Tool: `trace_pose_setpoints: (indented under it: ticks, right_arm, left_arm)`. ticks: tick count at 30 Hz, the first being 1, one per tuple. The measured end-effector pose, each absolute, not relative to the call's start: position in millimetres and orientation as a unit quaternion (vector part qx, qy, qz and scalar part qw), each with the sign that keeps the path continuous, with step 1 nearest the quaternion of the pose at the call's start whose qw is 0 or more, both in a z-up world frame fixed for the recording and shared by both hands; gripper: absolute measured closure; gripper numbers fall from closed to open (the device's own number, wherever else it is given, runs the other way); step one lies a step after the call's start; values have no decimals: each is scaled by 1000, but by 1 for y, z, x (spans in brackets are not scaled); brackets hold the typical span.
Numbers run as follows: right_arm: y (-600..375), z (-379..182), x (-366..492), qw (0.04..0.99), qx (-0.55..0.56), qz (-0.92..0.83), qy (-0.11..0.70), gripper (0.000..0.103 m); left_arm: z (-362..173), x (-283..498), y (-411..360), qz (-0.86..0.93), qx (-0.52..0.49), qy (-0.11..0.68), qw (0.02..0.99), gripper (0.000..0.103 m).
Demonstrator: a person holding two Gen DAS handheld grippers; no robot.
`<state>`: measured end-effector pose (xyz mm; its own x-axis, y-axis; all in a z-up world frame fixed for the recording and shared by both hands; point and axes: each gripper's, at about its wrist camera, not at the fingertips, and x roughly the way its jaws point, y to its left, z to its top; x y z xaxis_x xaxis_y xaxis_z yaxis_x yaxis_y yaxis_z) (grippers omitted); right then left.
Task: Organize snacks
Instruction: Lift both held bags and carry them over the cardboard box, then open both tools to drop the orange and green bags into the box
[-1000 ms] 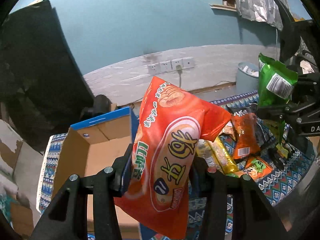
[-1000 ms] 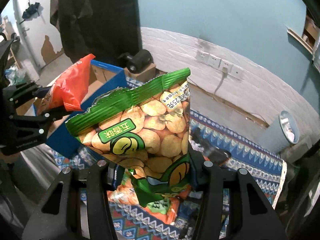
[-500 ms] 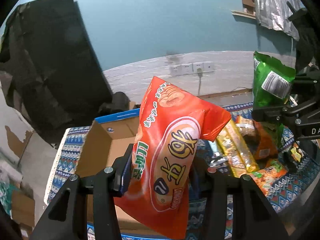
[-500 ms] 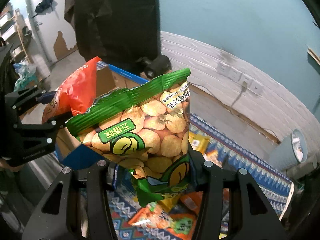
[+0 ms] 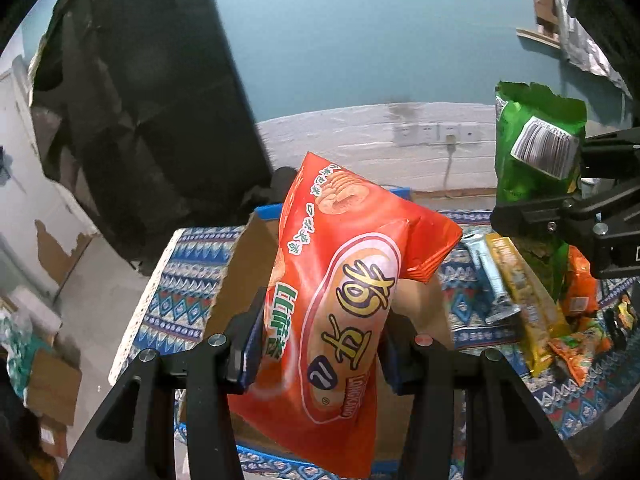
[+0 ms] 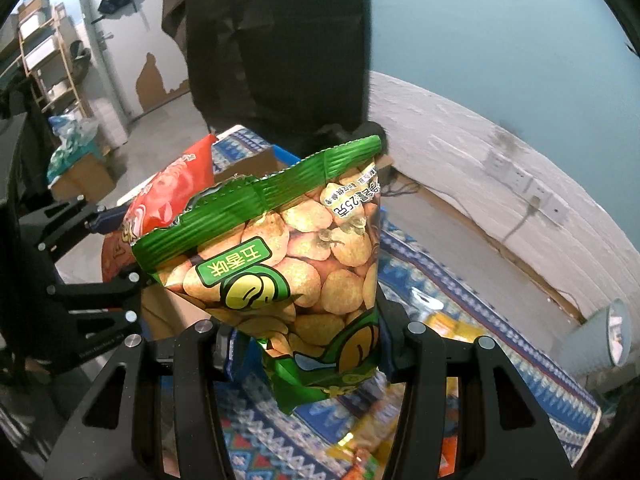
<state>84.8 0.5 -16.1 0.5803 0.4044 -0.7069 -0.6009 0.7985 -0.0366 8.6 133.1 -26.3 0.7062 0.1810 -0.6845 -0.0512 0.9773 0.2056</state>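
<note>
My left gripper point(image 5: 320, 344) is shut on a red snack bag point(image 5: 340, 304) and holds it above an open cardboard box with blue edges point(image 5: 240, 272). My right gripper point(image 6: 308, 348) is shut on a green bag of beans point(image 6: 288, 264), held in the air right of the box. The green bag point(image 5: 536, 148) and right gripper show at the right of the left wrist view. The red bag point(image 6: 172, 196) and left gripper show at the left of the right wrist view, over the box point(image 6: 248, 164).
Several loose snack packets point(image 5: 524, 292) lie on a blue patterned cloth point(image 5: 184, 292) right of the box. A black hanging cover point(image 5: 140, 100) is behind the box. A grey bin point(image 6: 600, 340) stands on the floor at the right. Wall sockets point(image 5: 436, 134) are behind.
Both grippers have swung left toward the box with their bags. The box is now more directly under the red bag, and the green bag has come closer to it.
</note>
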Motion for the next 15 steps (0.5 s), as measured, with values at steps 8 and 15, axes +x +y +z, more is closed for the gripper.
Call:
trace_pose_setpoints:
  ticks: [8,15]
  right_arm:
    - [41,-32,107,864,-136,302,380,52]
    - [66,-49,117,852,-143,305,401,52]
  left_arm:
    - [-42,15,165,93,68,392,913,54]
    - [-53,20,176,109,65,406,905,53]
